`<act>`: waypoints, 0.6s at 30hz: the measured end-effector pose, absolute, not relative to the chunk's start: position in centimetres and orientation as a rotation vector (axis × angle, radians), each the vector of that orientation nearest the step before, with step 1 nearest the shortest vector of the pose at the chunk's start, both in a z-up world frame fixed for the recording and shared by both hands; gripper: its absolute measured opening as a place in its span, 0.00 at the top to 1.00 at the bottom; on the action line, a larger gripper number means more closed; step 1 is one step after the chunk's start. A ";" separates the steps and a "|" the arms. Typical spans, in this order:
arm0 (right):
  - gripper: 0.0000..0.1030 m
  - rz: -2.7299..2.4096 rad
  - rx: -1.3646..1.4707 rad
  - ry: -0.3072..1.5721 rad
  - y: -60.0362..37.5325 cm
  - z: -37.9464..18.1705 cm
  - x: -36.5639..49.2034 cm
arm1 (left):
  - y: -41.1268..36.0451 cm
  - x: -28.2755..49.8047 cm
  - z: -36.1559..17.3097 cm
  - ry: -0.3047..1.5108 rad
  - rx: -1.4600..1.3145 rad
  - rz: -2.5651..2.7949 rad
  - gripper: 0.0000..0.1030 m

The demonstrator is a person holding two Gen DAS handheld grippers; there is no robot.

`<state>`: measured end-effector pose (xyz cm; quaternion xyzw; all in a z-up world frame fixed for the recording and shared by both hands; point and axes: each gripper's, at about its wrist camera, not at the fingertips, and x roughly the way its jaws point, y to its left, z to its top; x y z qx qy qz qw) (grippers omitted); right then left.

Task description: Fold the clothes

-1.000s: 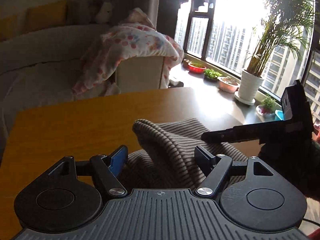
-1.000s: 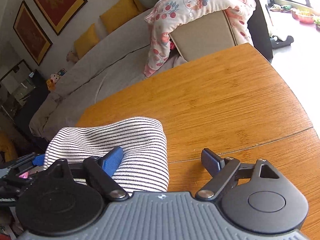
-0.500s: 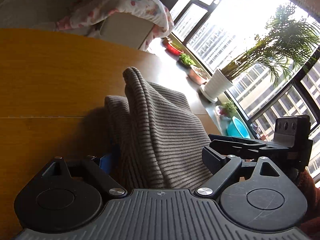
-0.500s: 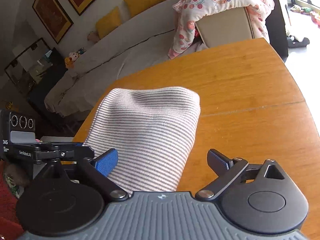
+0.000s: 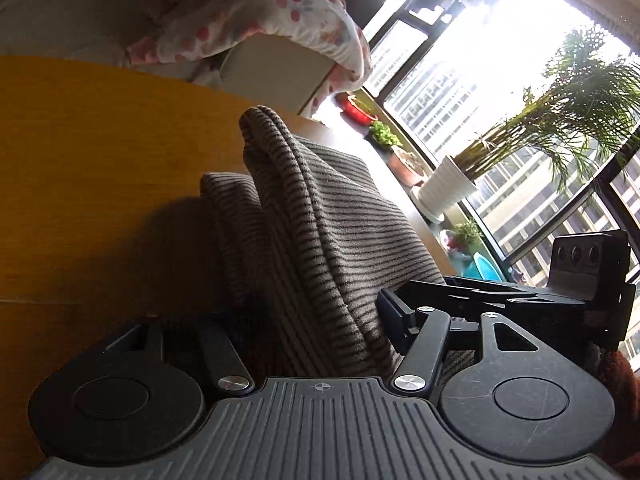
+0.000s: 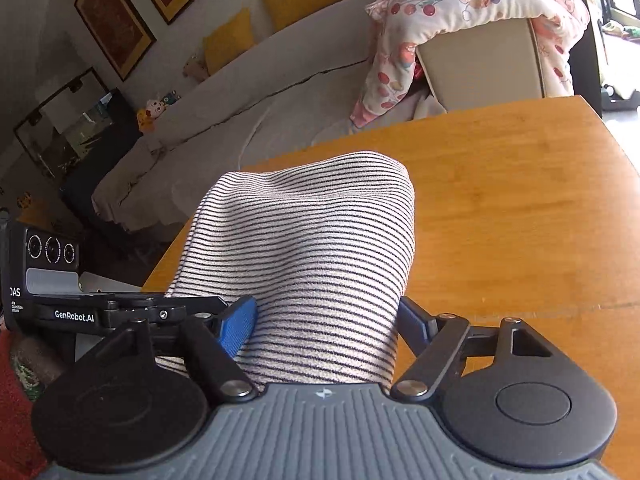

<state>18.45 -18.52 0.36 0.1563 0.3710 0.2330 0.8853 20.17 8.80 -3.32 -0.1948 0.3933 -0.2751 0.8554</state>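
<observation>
Nearest in each wrist view, a striped knit garment (image 6: 320, 264) fills the gap between the fingers. The right hand-held gripper (image 6: 326, 322) is closing, its blue pads at either side of a thick folded bundle. The left hand-held gripper (image 5: 320, 320) is closing too, on the bundle's other side; its left pad is lost in shadow. The garment lies on the wooden table (image 6: 520, 208), near the edge closest to the cameras, partly lifted into a ridge. It looks soft, light and limp, so it will likely sag and slide; gripping through all layers at the near edge seems safest. Beyond stand a chair draped in printed cloth (image 6: 472, 4), a sofa (image 6: 280, 92) and a bright window (image 5: 480, 60).
</observation>
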 end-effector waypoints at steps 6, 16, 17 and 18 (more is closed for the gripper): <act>0.26 0.469 0.276 0.707 -16.9 -0.2 25.8 | 10.5 26.2 -3.3 0.788 -0.424 -0.499 0.36; 0.20 0.451 0.245 0.677 -16.8 -0.5 28.1 | 11.0 28.4 -3.2 0.775 -0.408 -0.513 0.35; 0.18 0.441 0.240 0.674 -16.8 -0.4 27.9 | 11.1 28.2 -3.0 0.770 -0.398 -0.509 0.35; 0.17 0.431 0.236 0.671 -16.8 -0.3 27.7 | 11.2 28.0 -2.5 0.755 -0.381 -0.500 0.35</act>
